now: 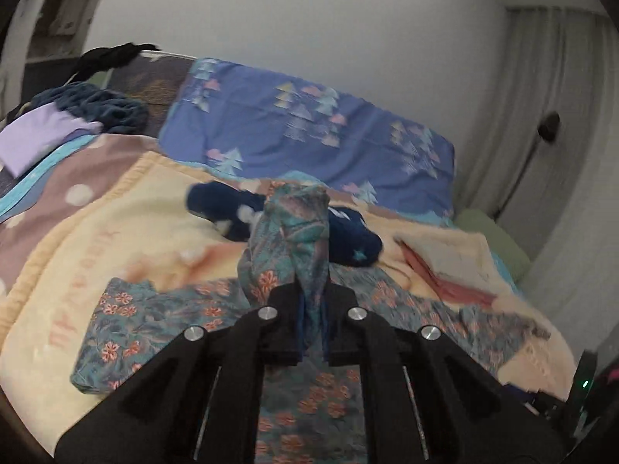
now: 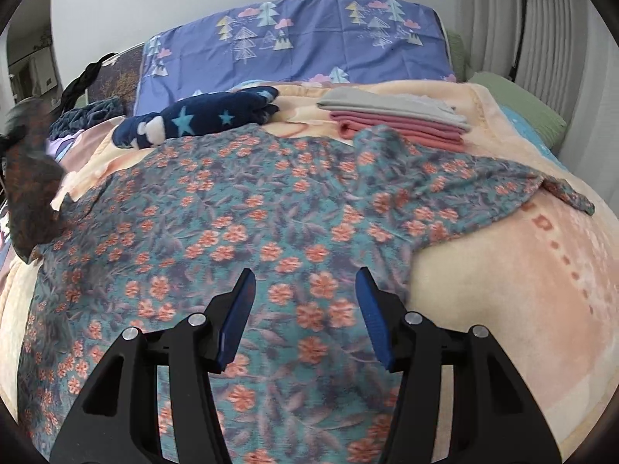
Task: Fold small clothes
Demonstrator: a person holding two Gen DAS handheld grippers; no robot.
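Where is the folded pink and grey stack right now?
In the right wrist view, the folded stack sits on the cream blanket at upper right, just beyond the floral garment and right of the navy star-print item.

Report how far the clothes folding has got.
Done: a folded stack of grey and pink pieces sits on the blanket. In hand: the floral garment lies spread out; the left gripper is shut on a bunched part of it, lifted off the bed, while the right gripper hangs open above it. Left: finishing this one, plus the navy star-print item.
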